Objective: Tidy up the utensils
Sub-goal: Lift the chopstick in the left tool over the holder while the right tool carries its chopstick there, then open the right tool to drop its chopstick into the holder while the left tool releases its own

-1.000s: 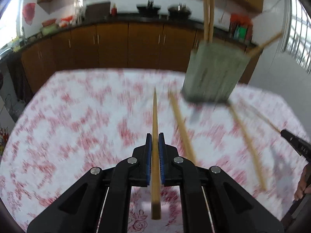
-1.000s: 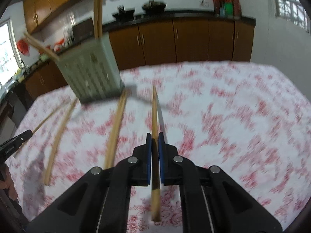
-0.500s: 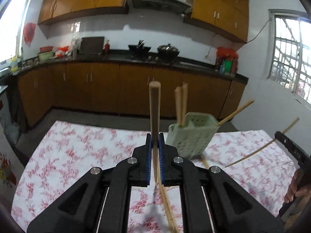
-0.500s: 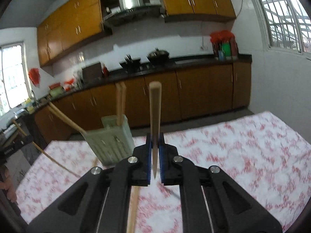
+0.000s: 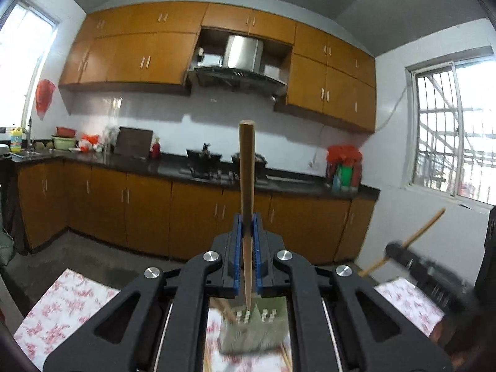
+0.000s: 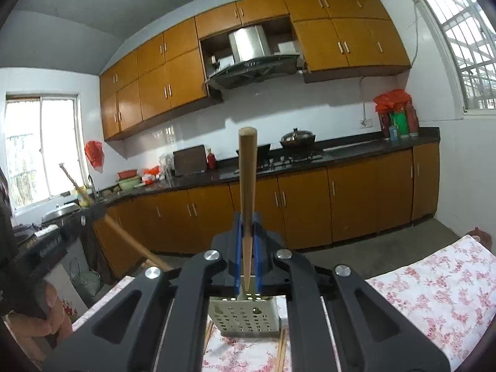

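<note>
Left wrist view, left tongs [image 5: 247, 226] pinching chopstick [image 5: 246, 167], right tongs [image 6: 247, 226] pinching another chopstick [image 6: 247, 167], perforated holder [image 6: 245, 317] below.

1. You get bright daylight from the barred window [image 5: 455, 130] on the right and a blown-out window [image 6: 42, 150] on the left.
2. Your fisheye bends the cabinets [image 6: 254, 49] and darkens the corners.
3. The green holder [image 5: 252, 331] and the other gripper [image 5: 403, 255] are smeared with motion blur.
</note>
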A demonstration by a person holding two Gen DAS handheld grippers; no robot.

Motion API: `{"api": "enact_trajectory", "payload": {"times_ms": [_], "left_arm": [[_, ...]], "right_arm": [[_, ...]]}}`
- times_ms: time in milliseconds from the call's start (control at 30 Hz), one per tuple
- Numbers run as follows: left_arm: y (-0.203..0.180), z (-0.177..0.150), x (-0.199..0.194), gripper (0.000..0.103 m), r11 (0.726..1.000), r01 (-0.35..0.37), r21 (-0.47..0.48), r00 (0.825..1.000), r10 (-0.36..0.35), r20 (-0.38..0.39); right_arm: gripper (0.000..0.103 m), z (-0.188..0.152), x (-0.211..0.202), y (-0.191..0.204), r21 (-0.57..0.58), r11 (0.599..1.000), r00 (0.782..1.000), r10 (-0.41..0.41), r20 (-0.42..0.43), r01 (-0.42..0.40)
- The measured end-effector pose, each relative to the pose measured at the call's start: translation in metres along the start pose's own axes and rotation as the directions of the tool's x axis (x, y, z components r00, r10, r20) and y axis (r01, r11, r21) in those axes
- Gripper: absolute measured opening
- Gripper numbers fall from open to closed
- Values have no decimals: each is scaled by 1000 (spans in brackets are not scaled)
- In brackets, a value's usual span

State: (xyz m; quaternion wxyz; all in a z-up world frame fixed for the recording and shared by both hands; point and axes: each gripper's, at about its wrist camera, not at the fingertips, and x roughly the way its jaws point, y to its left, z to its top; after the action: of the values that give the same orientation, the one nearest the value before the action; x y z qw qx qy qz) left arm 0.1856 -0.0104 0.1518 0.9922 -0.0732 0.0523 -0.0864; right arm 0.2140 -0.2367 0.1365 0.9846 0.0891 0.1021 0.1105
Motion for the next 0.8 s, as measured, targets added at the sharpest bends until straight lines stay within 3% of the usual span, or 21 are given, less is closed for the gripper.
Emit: {"api": "enact_trajectory", "payload": {"times_ms": [100, 200, 400, 467, 533, 600, 667, 800], "left_arm": [[-8, -12, 22, 7, 1000, -8, 22, 1000, 8, -12], [-8, -34, 43, 8, 1000, -2, 12, 997, 3, -74], [-7, -58, 57, 8, 1000, 18, -1, 988, -18, -151], [-4, -58, 55, 9, 999, 30, -17, 987, -32, -158], [-2, -53, 53, 14, 999, 39, -30, 986, -43, -159], [-1, -50, 49, 38, 998, 44, -39, 987, -50, -151], [0, -47, 44, 41, 998, 43, -37, 989, -48, -138], [3, -38, 31, 43, 997, 51, -52, 991, -57, -123]], "right_arm": [[8, -6, 22, 1, -11, 1000, 999, -17, -42, 17], [8, -14, 43, -1, -8, 1000, 995, -29, -90, 29], [13, -26, 65, -2, -4, 1000, 988, -29, -149, 29], [28, -25, 66, -1, -2, 1000, 989, -29, -144, 29], [33, -23, 62, 1, -7, 1000, 991, -29, -131, 29], [39, -20, 56, 4, -12, 1000, 993, -30, -116, 29], [52, -15, 45, 4, -11, 999, 995, -37, -90, 36], [69, -9, 11, -3, 7, 998, 997, -68, -41, 68]]}}
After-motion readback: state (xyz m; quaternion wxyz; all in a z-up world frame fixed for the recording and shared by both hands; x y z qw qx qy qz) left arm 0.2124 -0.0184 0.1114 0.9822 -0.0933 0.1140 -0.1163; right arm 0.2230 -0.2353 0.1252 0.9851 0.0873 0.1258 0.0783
